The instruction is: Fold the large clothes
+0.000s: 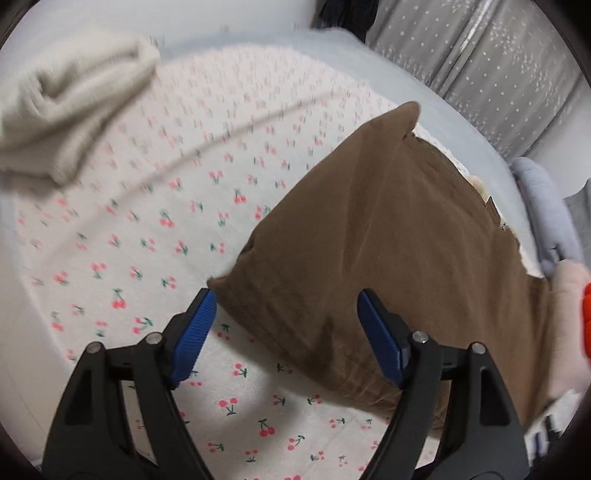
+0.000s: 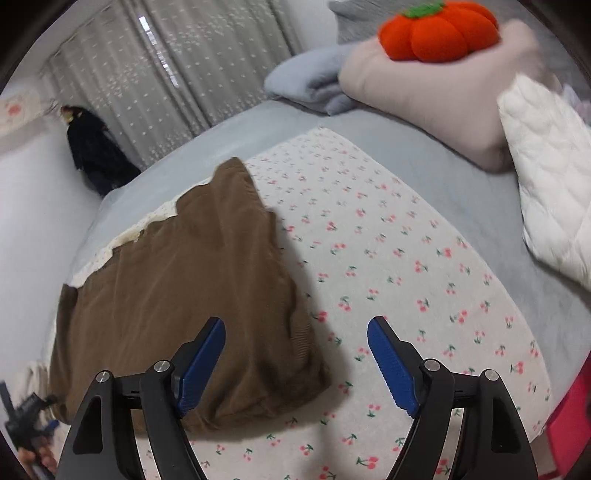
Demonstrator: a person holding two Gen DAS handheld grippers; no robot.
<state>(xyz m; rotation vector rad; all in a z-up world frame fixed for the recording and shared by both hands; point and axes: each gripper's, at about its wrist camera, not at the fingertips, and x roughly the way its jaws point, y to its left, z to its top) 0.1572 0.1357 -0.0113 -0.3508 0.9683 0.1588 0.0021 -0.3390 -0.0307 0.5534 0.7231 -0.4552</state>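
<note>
A brown garment (image 1: 369, 251) lies folded on the cherry-print sheet (image 1: 147, 229), with a cream lining showing along its far edge. It also shows in the right wrist view (image 2: 184, 295) at the left. My left gripper (image 1: 286, 332) is open and empty, hovering just above the garment's near corner. My right gripper (image 2: 295, 360) is open and empty, above the garment's near right corner and the cherry-print sheet (image 2: 406, 277).
A folded beige towel (image 1: 66, 122) lies at the far left. A pink pillow (image 2: 436, 96) with an orange pumpkin plush (image 2: 439, 31), a light blue cloth (image 2: 306, 81) and a white quilt (image 2: 554, 177) sit at the bed's head. Curtains (image 2: 166, 74) hang behind.
</note>
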